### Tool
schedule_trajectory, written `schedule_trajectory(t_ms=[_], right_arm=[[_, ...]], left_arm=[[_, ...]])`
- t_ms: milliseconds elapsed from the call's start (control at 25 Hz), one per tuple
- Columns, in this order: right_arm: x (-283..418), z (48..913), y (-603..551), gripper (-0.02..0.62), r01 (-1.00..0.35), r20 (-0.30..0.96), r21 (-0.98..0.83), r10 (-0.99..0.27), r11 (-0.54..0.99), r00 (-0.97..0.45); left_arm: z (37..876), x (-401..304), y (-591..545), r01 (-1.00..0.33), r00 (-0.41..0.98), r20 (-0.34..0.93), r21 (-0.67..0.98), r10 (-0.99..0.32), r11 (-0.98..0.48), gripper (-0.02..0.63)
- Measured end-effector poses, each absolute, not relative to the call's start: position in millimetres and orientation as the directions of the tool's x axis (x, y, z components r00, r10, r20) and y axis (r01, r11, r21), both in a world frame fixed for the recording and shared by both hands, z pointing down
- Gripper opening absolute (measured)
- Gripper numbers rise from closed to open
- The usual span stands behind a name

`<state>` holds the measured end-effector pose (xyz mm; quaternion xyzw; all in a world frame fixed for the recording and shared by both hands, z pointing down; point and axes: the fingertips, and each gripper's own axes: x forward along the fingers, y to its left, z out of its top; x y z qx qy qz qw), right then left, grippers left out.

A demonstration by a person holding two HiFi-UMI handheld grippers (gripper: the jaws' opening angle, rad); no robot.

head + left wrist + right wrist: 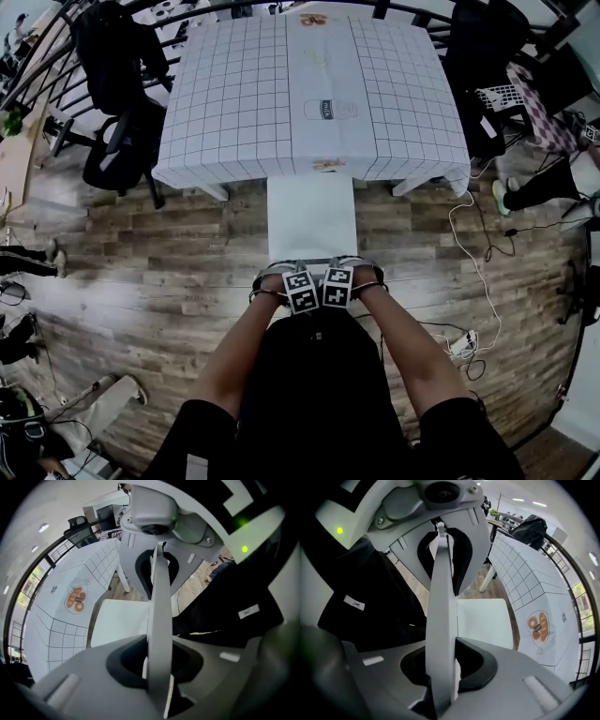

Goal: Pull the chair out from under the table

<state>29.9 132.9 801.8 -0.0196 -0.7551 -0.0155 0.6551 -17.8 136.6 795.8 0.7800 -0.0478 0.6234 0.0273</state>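
Observation:
The white chair point(311, 217) stands on the wood floor with its seat mostly out from under the table point(234, 103), which wears a white checked cloth. My left gripper point(298, 283) and right gripper point(339, 279) sit side by side on the top edge of the chair's backrest, pointing down. In the left gripper view the thin backrest edge point(159, 620) runs between the jaws, which are shut on it, and the seat point(119, 625) lies beyond. The right gripper view shows the same backrest edge point(442, 620) clamped, with the seat point(483, 618) and table cloth point(534, 588) behind.
Black office chairs stand at the table's left point(117, 94) and right point(487, 66). White cables and a power strip point(464, 347) lie on the floor at my right. Another person's feet point(511, 192) are at the right.

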Motion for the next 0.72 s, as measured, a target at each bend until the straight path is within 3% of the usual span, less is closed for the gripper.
schedule_trajectory(t_ms=[720], right_arm=[[24.7, 801.7, 193.0, 0.077, 0.018, 0.991, 0.007, -0.004, 1.0, -0.134]], left_arm=[[794.5, -23.8, 197.1, -0.057, 0.221, 0.975, -0.004, -0.016, -0.998, 0.081]])
